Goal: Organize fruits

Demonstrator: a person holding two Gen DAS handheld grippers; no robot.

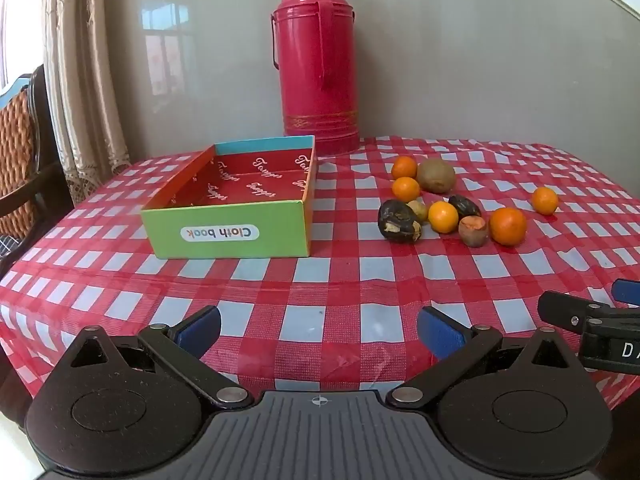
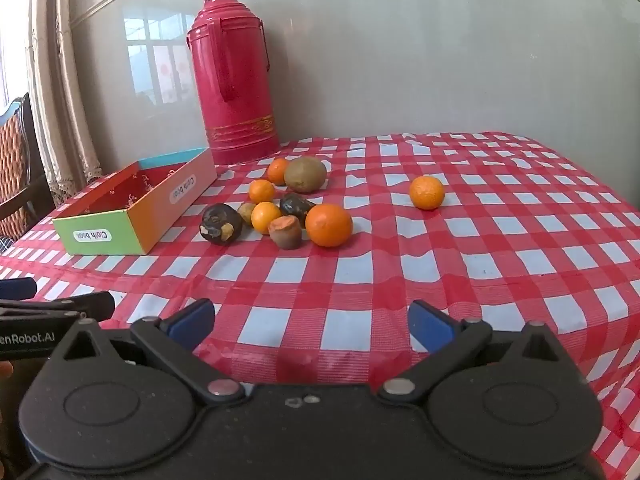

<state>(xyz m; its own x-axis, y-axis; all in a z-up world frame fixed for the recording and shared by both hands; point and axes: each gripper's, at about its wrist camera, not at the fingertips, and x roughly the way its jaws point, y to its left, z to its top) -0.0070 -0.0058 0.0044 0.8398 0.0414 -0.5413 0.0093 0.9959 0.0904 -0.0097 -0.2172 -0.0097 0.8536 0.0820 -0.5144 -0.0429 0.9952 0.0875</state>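
fruits (image 1: pixel 444 204) lie well ahead of both spread claws, ungrasped.

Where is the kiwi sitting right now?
In both views the kiwi lies at the back of the fruit cluster, touching an orange on its left, just in front of the red thermos.

Both cameras sit low at the near edge of the table (image 1: pixel 320 280), looking forward across it toward the wall at 12 o'clock. The left wrist view has the box (image 1: pixel 232 208) near, at 11 o'clock. The right wrist view stands further right. The 2 views share the box (image 2: pixel 132 208), thermos (image 1: pixel 318 64) and fruit cluster (image 2: pixel 276 208).
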